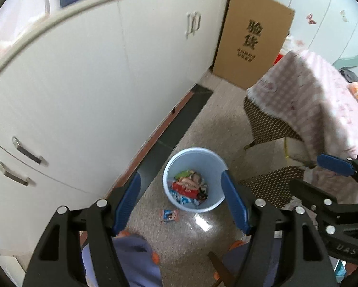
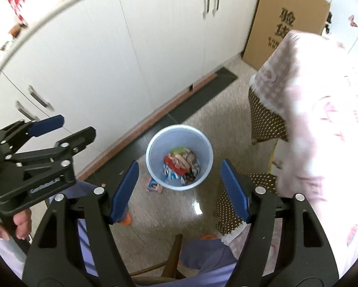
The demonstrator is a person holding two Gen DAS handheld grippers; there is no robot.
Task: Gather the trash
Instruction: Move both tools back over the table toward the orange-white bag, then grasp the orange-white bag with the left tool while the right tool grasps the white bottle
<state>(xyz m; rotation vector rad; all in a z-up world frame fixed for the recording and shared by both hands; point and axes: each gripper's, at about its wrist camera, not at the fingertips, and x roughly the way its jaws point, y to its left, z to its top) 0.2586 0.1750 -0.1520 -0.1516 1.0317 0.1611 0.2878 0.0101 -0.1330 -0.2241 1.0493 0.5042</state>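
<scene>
Right now we hold both tongs high over the floor, tilted steeply down, and neither carries anything. Our left tongs point(image 1: 181, 199) stand with the blue pads spread wide and only floor and bin showing through the gap. Our right tongs point(image 2: 179, 189) are the same: jaws apart, nothing between them.

One piece of trash is left outside the bin, as far as we can see: a small blue-and-red wrapper point(image 1: 169, 216) lying flat on the speckled floor point(image 1: 203, 129). It sits just beside the foot of the pale blue bin point(image 1: 165, 174), on the side nearest us and a little toward the white cabinets point(image 1: 83, 83). The right wrist view shows the same wrapper point(image 2: 155, 186) tucked close against the bin point(image 2: 150, 153), perhaps touching its base; we cannot tell for sure. The bin already holds a heap of coloured wrappers.

From both tongs the wrapper lies below and ahead, short of the bin. In the left view it falls within the gap, a little toward the left pad; in the right view it is nearer the left-hand pad point(image 2: 125, 191). We judge that our left hand, on the cabinet side, is the better placed of the two, though the difference is small. The wrapper looks roughly square, with no clear long axis, so the approach angle matters less than keeping clear of the bin wall. A table draped in a pink checked cloth point(image 1: 310, 100) stands to our right, well apart from the wrapper.
</scene>
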